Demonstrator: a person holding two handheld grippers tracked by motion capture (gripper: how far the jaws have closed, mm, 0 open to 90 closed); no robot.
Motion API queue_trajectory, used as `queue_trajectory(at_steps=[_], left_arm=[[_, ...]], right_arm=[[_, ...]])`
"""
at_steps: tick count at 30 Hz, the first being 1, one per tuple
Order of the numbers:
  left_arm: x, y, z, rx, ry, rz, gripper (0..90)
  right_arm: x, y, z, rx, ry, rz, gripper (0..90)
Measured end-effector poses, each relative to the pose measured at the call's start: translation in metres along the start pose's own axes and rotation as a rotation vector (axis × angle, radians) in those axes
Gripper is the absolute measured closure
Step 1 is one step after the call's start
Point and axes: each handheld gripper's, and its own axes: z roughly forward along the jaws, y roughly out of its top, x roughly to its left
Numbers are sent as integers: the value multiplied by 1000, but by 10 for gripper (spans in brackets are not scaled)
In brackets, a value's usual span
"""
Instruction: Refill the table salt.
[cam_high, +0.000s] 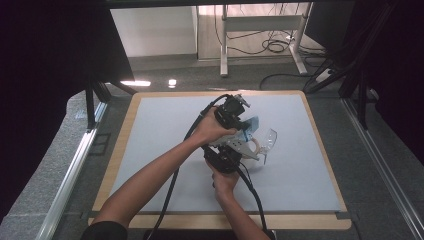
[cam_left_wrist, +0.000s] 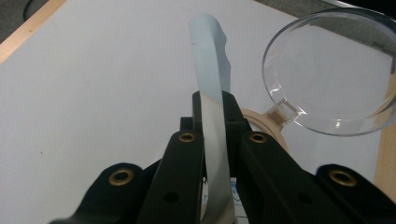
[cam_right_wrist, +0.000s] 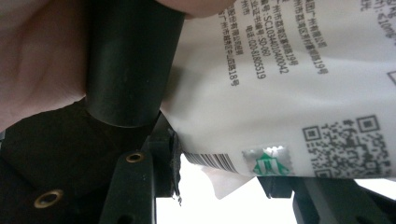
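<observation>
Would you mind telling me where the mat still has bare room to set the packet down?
The grey mat lies bare along its left side, from the wooden edge to the forearms, and along the near right corner. The middle is crowded: both hand-held grippers hold the packet there, with the clear glass just to its right.

Both forearms reach in from the near edge and meet over the middle of the bench. The left claw (cam_high: 239, 116) sits farther out, its jaws pinched tight together. The right claw (cam_high: 226, 156) lies just beneath it, nearer the person, jaws partly apart.
</observation>
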Motion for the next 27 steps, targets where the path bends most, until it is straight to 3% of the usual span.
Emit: queue_trajectory(at_steps=[27], left_arm=[[-1,-1,-1,4,4,-3,890]], right_arm=[[2,-1,1,-6,3,6,562]])
